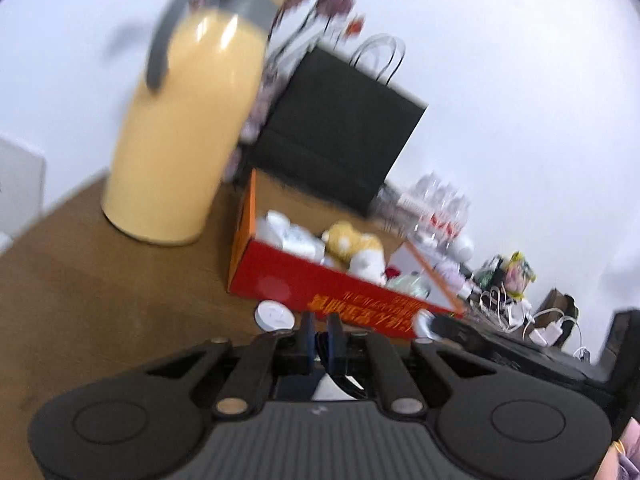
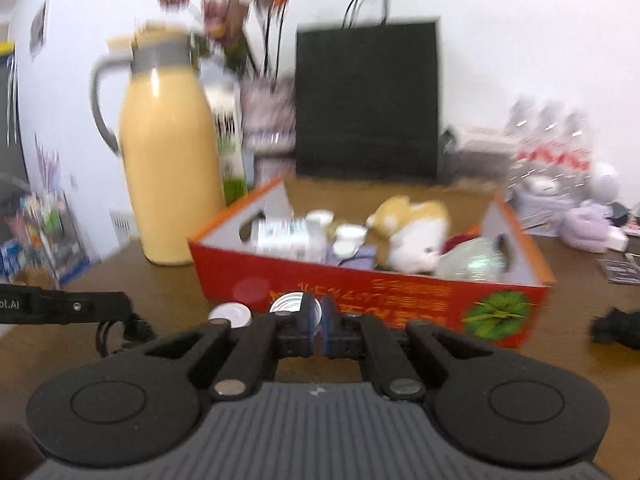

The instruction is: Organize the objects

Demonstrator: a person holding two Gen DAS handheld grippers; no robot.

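A red cardboard box point(image 2: 360, 292) stands on the wooden table point(image 2: 160, 280) and holds a plush dog point(image 2: 412, 232), white bottles point(image 2: 288, 236) and a clear ball point(image 2: 472, 264). The box also shows in the left wrist view point(image 1: 320, 284), tilted. My right gripper point(image 2: 318, 316) is shut and empty just in front of the box, over a metal can lid point(image 2: 286, 304). A white round lid point(image 2: 230, 314) lies left of it. My left gripper point(image 1: 323, 332) is shut and empty near a white round lid point(image 1: 274, 315) beside the box.
A tall yellow thermos jug point(image 2: 168, 176) stands left of the box, with a black paper bag point(image 2: 368, 100) and flowers point(image 2: 224, 12) behind. Water bottles point(image 2: 552, 148) and a purple cloth point(image 2: 588, 224) sit at right. The other gripper's body point(image 2: 64, 306) is at left.
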